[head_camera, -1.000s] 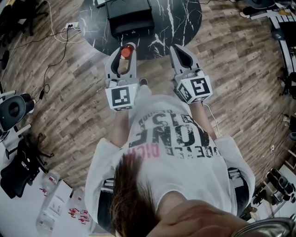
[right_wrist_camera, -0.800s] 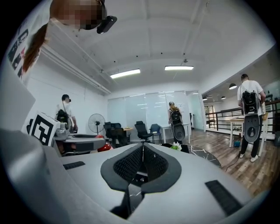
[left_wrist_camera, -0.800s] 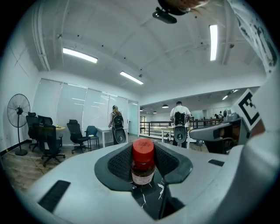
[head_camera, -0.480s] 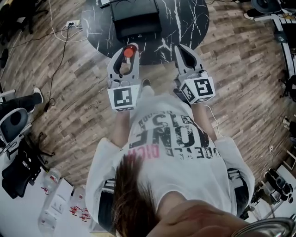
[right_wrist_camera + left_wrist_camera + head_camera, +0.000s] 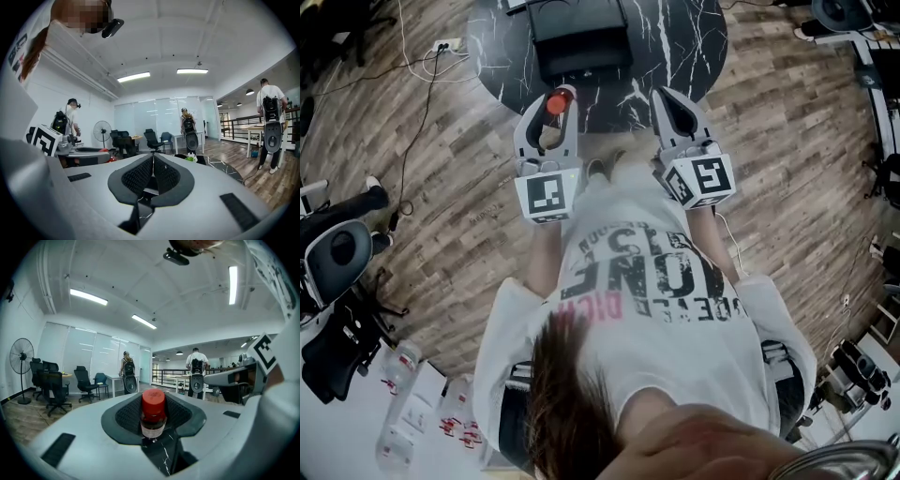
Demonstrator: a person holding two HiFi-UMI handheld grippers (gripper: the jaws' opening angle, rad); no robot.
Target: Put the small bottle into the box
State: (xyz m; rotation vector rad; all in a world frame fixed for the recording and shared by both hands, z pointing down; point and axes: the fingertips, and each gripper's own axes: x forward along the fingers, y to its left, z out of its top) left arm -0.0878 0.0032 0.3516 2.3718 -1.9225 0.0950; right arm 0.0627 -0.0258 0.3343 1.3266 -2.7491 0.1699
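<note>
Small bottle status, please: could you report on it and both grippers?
Left gripper shut on red-capped small bottle. Right gripper shut, empty. Box ahead on dark table, bottle not yet in. Path looks clear.

Your white short-sleeved T-shirt [image 5: 675, 309] bears bold black and pink lettering; your pale grey left claw [image 5: 548, 105] and right claw [image 5: 667, 101] carry black ribbed pads [image 5: 136, 176] and black-and-white marker cubes [image 5: 546, 195].

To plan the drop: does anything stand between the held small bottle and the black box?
Nothing visible does. The left gripper holds the small bottle just short of the box; only bare table lies between.
</note>
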